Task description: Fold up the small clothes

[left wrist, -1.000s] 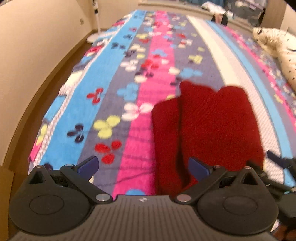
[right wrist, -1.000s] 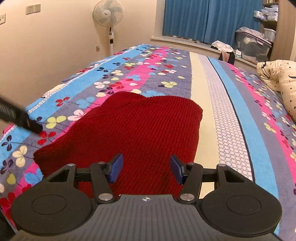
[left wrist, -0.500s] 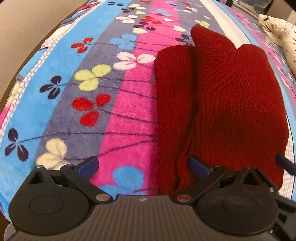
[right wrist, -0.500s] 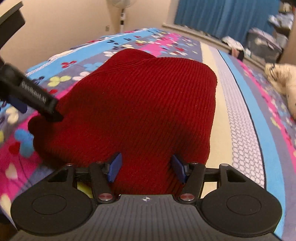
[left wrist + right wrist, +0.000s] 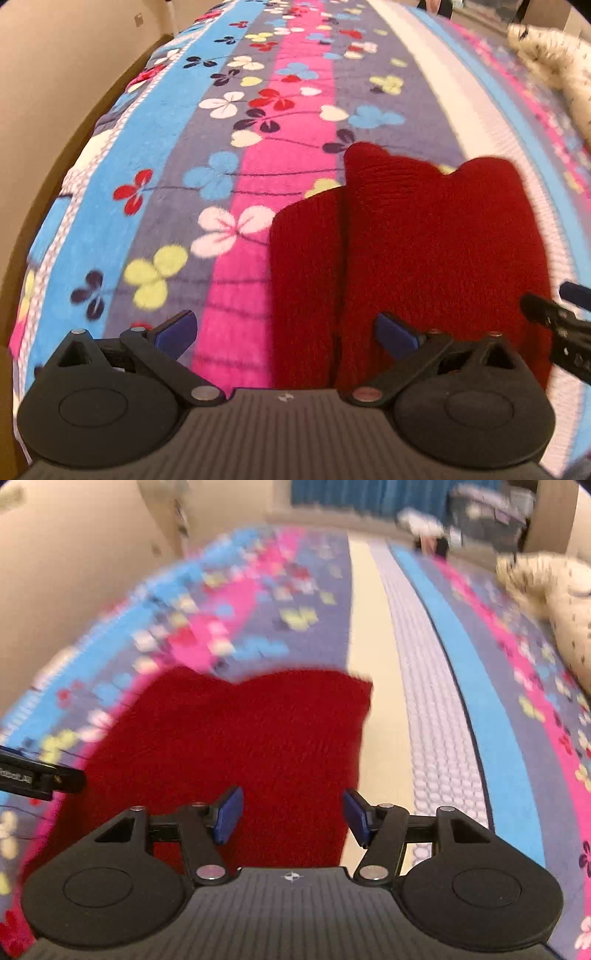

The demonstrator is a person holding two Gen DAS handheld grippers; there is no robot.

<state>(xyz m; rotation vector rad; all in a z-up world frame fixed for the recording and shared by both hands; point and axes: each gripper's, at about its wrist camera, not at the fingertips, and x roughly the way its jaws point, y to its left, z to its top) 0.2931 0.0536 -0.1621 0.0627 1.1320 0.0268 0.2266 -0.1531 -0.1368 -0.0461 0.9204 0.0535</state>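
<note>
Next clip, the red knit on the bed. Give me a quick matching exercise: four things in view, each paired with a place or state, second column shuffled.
Things
1. red knit garment
2. left tongs
3. right tongs
4. cream speckled bedding

Places or states
A. lying far off at the bed's right side
B. open, over the garment's right edge
C. open wide, over the garment's left edge and the pink stripe
D. lying folded over on the floral blanket

Pairs: 1-D, 2-C, 3-B, 4-A
</note>
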